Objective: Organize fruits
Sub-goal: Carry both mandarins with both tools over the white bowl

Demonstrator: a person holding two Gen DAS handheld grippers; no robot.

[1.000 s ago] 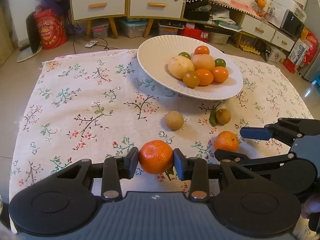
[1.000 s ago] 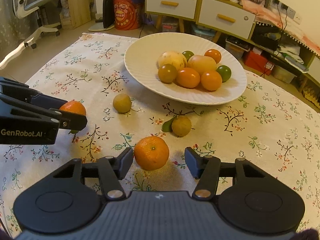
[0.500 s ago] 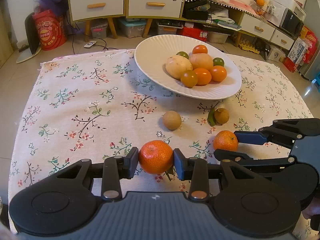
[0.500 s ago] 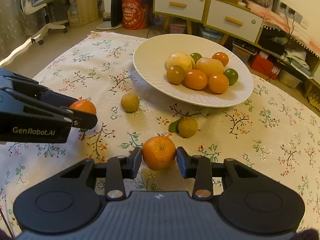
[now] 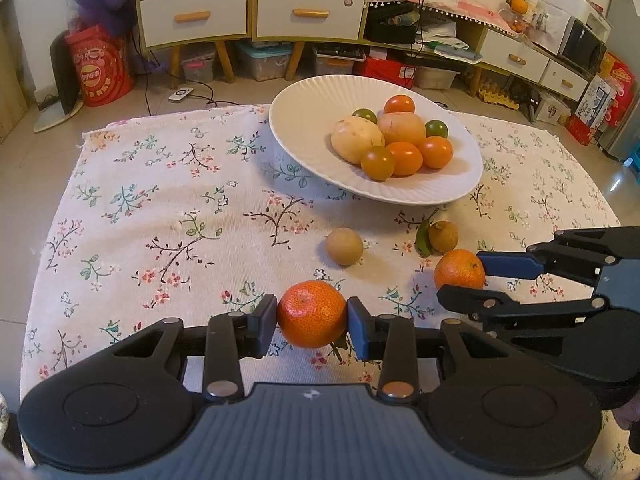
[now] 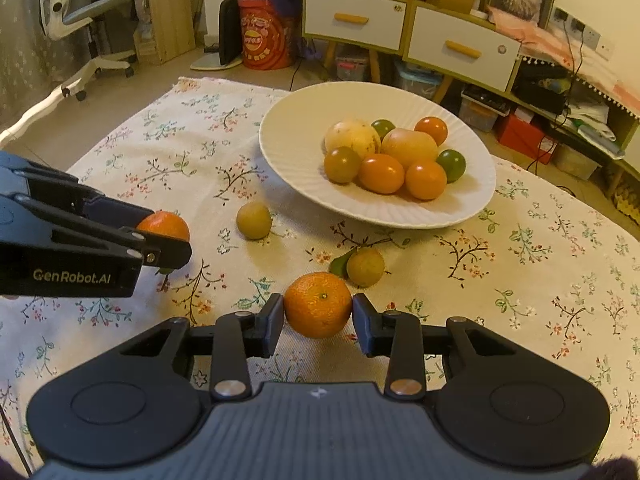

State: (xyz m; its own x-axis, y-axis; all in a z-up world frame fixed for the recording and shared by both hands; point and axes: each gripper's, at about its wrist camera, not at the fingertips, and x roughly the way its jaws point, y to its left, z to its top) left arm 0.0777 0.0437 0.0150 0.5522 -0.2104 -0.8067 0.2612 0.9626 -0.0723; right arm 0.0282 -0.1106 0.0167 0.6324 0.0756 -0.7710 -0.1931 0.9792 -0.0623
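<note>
My left gripper [image 5: 312, 317] is shut on an orange tangerine [image 5: 311, 313], held just above the floral cloth. My right gripper [image 6: 318, 318] is shut on a second tangerine [image 6: 318, 305]; the same fruit shows in the left wrist view [image 5: 458, 269]. The left gripper and its tangerine [image 6: 165, 225] show at the left of the right wrist view. A white plate [image 5: 316, 120] at the back holds several orange, green and yellow fruits. Two small brown fruits lie on the cloth, one [image 5: 343, 246] bare and one [image 5: 443, 236] with a leaf.
The table has a floral cloth [image 5: 168, 200]. Behind it stand drawer cabinets [image 5: 252, 16], storage boxes and a red bag [image 5: 98, 68] on the floor. An office chair [image 6: 80, 12] stands at the far left of the right wrist view.
The right gripper has closed on its tangerine, which sat loose between open fingers a second ago. The left gripper has kept its hold and moved slightly.
</note>
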